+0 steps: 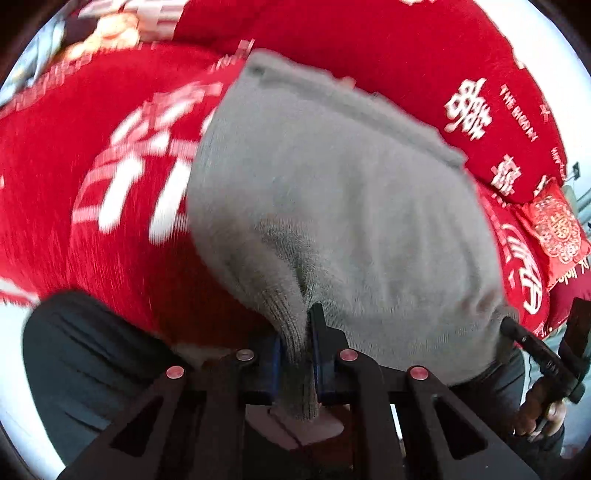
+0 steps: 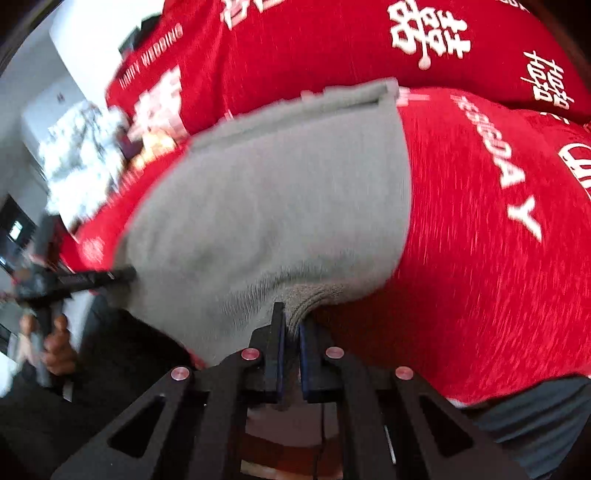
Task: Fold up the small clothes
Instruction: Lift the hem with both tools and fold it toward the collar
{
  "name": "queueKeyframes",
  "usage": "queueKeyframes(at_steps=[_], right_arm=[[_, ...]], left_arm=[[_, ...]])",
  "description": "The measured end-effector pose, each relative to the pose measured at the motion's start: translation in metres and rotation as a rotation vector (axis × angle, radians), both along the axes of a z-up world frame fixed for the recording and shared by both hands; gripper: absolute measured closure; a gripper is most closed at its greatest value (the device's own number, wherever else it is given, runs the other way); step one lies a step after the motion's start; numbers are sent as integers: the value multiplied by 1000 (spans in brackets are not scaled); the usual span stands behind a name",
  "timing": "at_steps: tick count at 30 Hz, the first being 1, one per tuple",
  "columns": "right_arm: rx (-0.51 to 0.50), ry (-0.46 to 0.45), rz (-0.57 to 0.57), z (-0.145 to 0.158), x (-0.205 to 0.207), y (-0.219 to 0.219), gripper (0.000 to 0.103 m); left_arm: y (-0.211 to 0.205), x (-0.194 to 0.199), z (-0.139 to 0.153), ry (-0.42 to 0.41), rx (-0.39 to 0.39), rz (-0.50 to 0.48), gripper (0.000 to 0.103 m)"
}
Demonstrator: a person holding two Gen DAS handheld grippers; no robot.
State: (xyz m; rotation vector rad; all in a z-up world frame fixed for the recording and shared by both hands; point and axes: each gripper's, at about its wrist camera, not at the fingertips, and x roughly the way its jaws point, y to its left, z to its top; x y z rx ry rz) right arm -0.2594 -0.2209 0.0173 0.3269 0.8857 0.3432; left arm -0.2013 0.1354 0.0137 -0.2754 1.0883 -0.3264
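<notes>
A small grey knitted garment (image 1: 332,192) lies spread over a red bedcover with white lettering (image 1: 110,221). My left gripper (image 1: 300,332) is shut on the garment's ribbed near edge at one corner. My right gripper (image 2: 291,325) is shut on the ribbed edge at the other near corner of the same garment (image 2: 277,192). The right gripper also shows at the right edge of the left wrist view (image 1: 517,332), and the left gripper at the left of the right wrist view (image 2: 122,275), both touching the grey cloth. The views are motion blurred.
Red pillows with white characters (image 1: 480,110) lie at the far side of the bed, and also show in the right wrist view (image 2: 424,33). A small red embroidered cushion (image 1: 557,225) sits at the right. Dark trousers (image 1: 85,350) are near the bed's front edge.
</notes>
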Motion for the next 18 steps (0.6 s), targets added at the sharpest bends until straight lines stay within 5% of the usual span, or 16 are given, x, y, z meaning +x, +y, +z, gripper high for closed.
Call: queueKeyframes(at_steps=[7,14,18], right_arm=[[62,-88,-96,30,61,-12,96],[52,11,-140,4,122,-18,96],[73,36,-148,-7,123,-20,93]], left_arm=[[-6,66,38,-117,-27,17,88],[-10,127,5,8,-82,24,87],[0,123,4,17,-154,21,73]])
